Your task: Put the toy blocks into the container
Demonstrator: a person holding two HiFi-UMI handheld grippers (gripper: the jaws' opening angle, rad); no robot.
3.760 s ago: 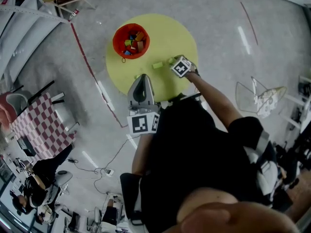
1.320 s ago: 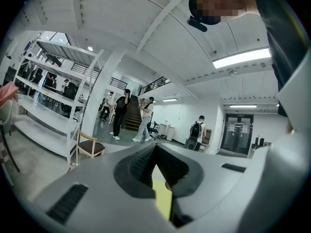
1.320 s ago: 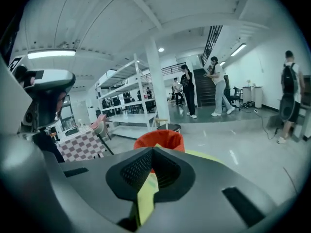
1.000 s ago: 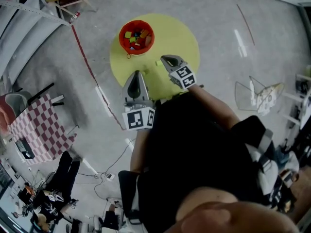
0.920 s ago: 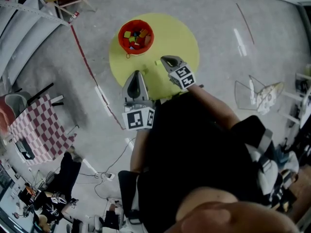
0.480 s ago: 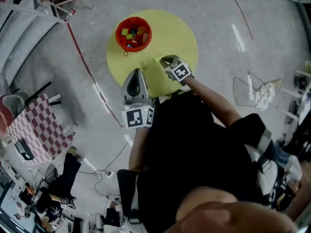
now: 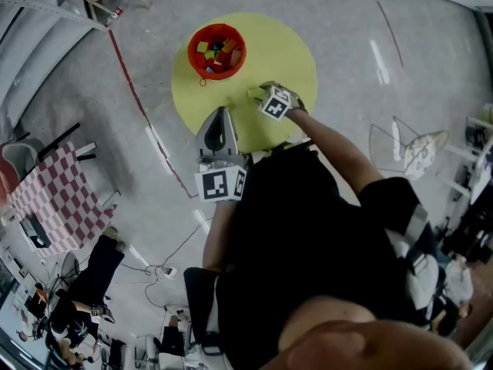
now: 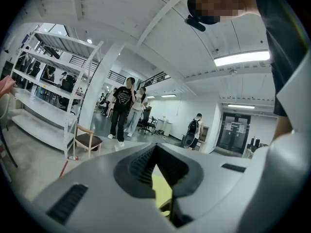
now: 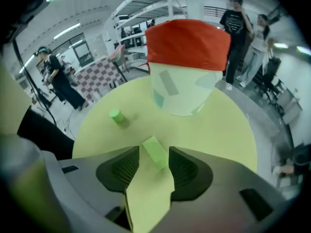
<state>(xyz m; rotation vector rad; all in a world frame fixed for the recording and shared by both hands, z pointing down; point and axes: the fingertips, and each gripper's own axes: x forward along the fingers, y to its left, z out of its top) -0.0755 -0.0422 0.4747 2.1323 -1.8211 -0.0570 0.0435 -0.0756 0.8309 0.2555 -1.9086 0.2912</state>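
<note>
The right gripper (image 9: 153,150) points steeply down at the round yellow desk (image 9: 218,125), and its jaws, which have just been opening, now stand wide apart. Between them a green rectangular block (image 9: 155,153) lies flat on the desk. A sliver of yellow shows on its left side, and its right side sits very close to the right jaw, though neither pad looks to be pressing on it, so the block is released rather than gripped. Its long axis runs roughly along the gap between the jaws, away from the gripper, with the far end slanted a little to the left in the right gripper view. Beyond it, further across the desk, stands the red container (image 9: 187,42), seen from above to already hold several coloured blocks. A small green cylinder (image 9: 115,115) stands upright off to the left, well apart from the block. The left gripper (image 8: 155,149) hangs nearly level over the near edge of the desk, its jaws closed together at the tips with nothing between them.
</note>
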